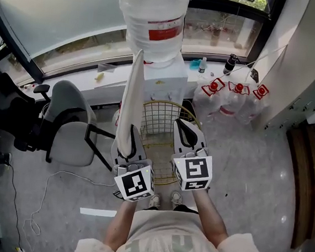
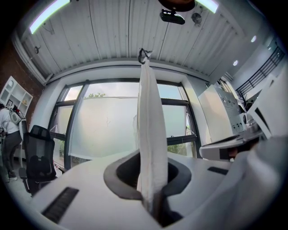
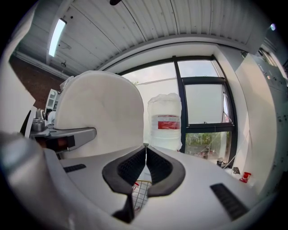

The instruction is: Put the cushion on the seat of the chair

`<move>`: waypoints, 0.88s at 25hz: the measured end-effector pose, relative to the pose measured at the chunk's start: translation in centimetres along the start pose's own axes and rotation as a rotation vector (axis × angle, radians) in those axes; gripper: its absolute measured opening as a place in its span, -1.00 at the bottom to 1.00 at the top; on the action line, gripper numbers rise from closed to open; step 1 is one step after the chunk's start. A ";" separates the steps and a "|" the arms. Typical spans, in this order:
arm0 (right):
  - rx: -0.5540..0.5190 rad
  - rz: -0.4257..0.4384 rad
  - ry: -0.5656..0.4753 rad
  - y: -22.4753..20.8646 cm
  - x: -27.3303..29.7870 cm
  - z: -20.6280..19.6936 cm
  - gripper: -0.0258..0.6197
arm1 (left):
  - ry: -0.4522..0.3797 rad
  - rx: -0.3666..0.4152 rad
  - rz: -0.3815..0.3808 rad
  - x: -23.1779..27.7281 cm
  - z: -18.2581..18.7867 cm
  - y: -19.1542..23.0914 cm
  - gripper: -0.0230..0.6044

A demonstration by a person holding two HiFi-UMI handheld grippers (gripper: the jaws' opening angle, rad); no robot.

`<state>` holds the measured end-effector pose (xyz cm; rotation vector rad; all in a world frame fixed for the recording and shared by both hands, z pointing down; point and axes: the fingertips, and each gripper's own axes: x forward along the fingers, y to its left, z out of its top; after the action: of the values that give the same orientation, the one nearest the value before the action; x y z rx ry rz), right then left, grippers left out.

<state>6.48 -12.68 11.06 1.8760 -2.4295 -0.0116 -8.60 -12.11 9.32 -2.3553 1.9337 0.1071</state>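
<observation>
A flat white cushion (image 1: 129,103) stands upright and edge-on, and my left gripper (image 1: 126,147) is shut on its lower edge. From the left gripper view the cushion (image 2: 150,130) rises as a narrow white strip out of the jaws, in front of the window. My right gripper (image 1: 185,132) is beside it on the right, shut with nothing between its pads (image 3: 135,167). From the right gripper view the cushion's broad face (image 3: 101,112) fills the left side. A gold wire chair (image 1: 159,117) stands just beyond and below both grippers. A grey office chair (image 1: 69,125) stands to the left.
A water dispenser with a large bottle (image 1: 154,22) stands behind the wire chair, against the window ledge (image 1: 79,79). Several red-capped water jugs (image 1: 233,99) sit on the floor at the right. A black office chair (image 1: 3,113) and loose cables (image 1: 43,195) are on the left.
</observation>
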 end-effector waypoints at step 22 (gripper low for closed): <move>0.062 0.162 0.326 2.0 1.2 -32.4 -0.86 | 0.327 -0.061 0.123 -4.0 -32.3 -2.4 -0.77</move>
<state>6.21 -12.12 43.54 1.5514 -2.3645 0.3531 -7.12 -11.48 41.94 -2.4158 2.2482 -0.2298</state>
